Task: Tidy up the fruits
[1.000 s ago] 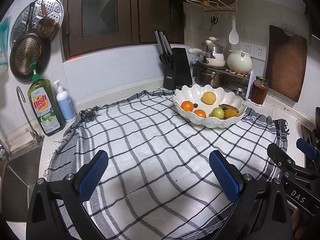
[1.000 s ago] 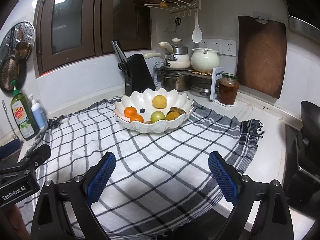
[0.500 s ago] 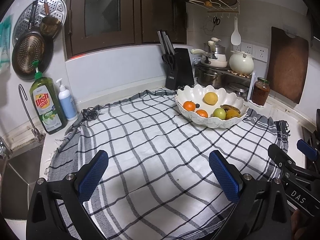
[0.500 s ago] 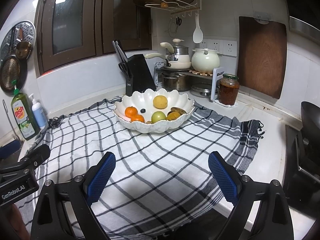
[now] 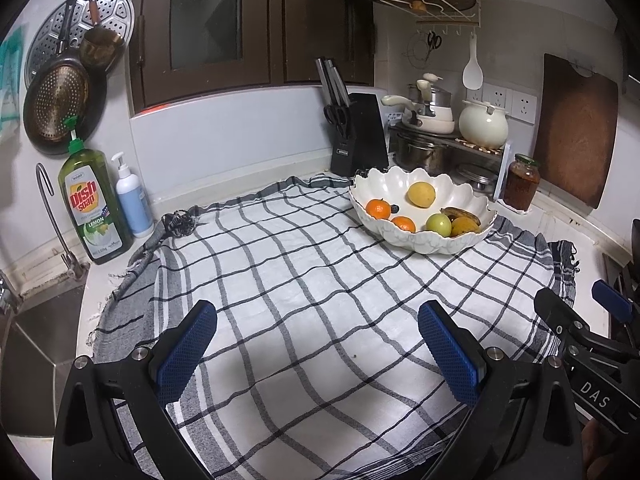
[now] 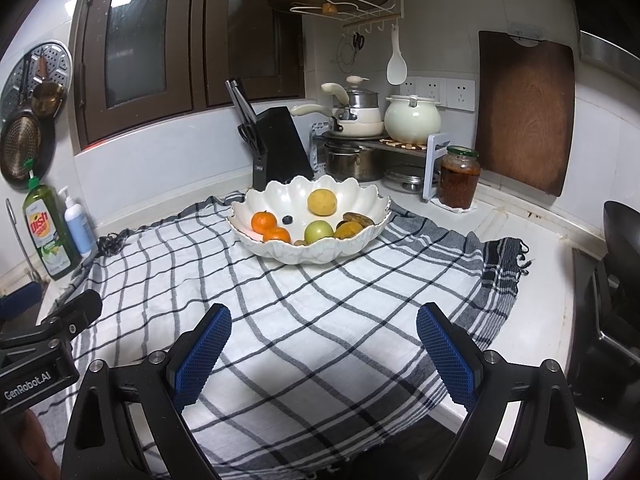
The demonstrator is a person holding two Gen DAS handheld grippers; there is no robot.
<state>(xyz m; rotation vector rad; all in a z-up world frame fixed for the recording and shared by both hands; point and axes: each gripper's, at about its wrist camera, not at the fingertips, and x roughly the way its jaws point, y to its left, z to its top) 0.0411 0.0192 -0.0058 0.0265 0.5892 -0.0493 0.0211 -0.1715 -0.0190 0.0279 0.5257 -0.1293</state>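
Observation:
A white scalloped bowl stands at the back of a checked cloth. In it lie a yellow lemon, two oranges, a green apple, a small dark berry and brownish fruit. My left gripper is open and empty over the near cloth. My right gripper is open and empty, also well short of the bowl.
A knife block, pots on a rack and a jar stand behind the bowl. Dish soap and a sink are at the left. A stove is at the right.
Both grippers have stayed open and empty. The left view has drifted slightly, so the bowl sits a little farther right and lower in it. The fruit has not moved.

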